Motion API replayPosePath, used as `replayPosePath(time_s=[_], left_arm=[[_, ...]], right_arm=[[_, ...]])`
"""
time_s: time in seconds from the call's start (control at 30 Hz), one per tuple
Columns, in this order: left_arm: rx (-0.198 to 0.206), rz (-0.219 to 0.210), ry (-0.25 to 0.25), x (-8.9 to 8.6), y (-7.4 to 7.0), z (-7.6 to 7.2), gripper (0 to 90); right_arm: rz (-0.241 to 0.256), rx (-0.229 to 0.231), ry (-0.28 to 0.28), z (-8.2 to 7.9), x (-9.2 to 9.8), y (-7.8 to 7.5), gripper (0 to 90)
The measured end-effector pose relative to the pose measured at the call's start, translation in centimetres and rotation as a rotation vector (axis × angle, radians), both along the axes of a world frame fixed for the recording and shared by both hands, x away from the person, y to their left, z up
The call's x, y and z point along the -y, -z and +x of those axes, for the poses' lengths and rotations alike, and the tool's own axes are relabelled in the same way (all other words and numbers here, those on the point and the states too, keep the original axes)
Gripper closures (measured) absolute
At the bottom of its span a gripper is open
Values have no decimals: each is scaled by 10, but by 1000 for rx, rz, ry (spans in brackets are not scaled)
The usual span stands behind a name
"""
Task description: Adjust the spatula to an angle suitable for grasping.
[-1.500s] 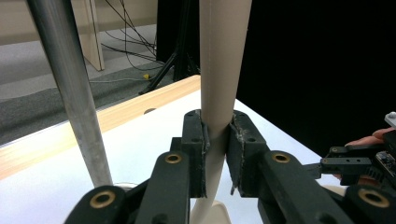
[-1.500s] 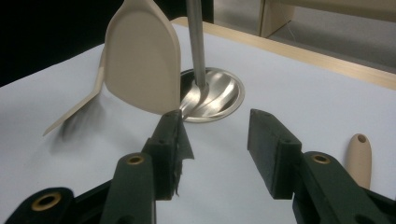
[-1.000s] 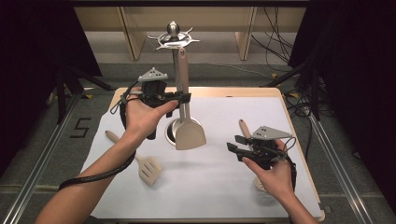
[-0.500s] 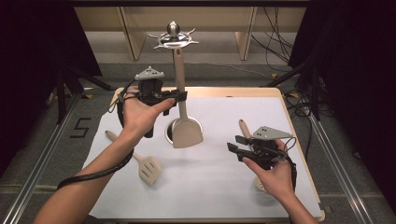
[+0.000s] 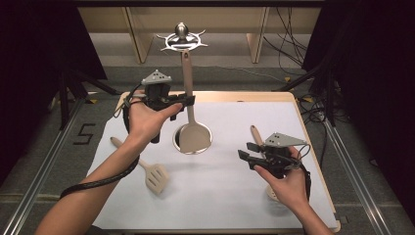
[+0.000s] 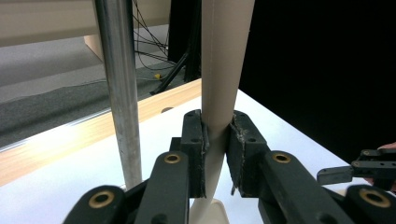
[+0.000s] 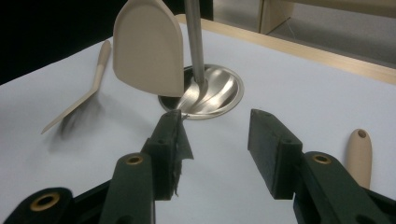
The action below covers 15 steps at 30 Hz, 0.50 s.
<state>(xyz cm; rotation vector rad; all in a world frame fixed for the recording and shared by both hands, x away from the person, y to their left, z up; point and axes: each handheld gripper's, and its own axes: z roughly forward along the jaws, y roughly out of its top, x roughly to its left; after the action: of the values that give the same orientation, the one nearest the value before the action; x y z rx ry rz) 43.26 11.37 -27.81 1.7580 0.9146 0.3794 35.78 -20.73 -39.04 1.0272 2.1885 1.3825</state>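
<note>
Two grippers work around a metal utensil stand (image 5: pixel 181 41), whose round steel base (image 5: pixel 177 142) sits on the white table cover (image 5: pixel 220 186) and serves here as the landmark. The left gripper (image 5: pixel 185 99), raised above the base and just to the left of the stand's pole (image 6: pixel 122 88), has its jaws pressed onto the handle of a beige solid spatula (image 5: pixel 194 134); in the left gripper view the pads pinch that handle from both sides, with the pole standing close beside it. The spatula hangs upright, its handle running up to the hook ring at the top of the stand and its broad blade (image 7: pixel 148 46) just in front of the base, a little above it; whether the handle's end rests on a hook cannot be told. The right gripper (image 5: pixel 246 152) is held to the right of the base and nearer the person, low over the cover, its jaws spread apart with nothing between them. A slotted spatula (image 5: pixel 150 174) lies flat on the cover to the left of the base and nearer the person. Another beige utensil (image 5: pixel 256 135) lies right of the base, partly hidden beneath the right gripper, its handle end (image 7: pixel 358 154) showing in the right gripper view.
</note>
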Motion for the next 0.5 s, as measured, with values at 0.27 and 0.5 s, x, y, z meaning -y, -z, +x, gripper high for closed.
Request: replayPosePath(time_s=[0.27,0.5], left_arm=[[21,17,-5,-1,1,3,761],[44,16,-11,-3,2,4,740]], right_arm=[[1,-38,1,-2,0,0,555],[-8,-36,0,-2,0,1,555]])
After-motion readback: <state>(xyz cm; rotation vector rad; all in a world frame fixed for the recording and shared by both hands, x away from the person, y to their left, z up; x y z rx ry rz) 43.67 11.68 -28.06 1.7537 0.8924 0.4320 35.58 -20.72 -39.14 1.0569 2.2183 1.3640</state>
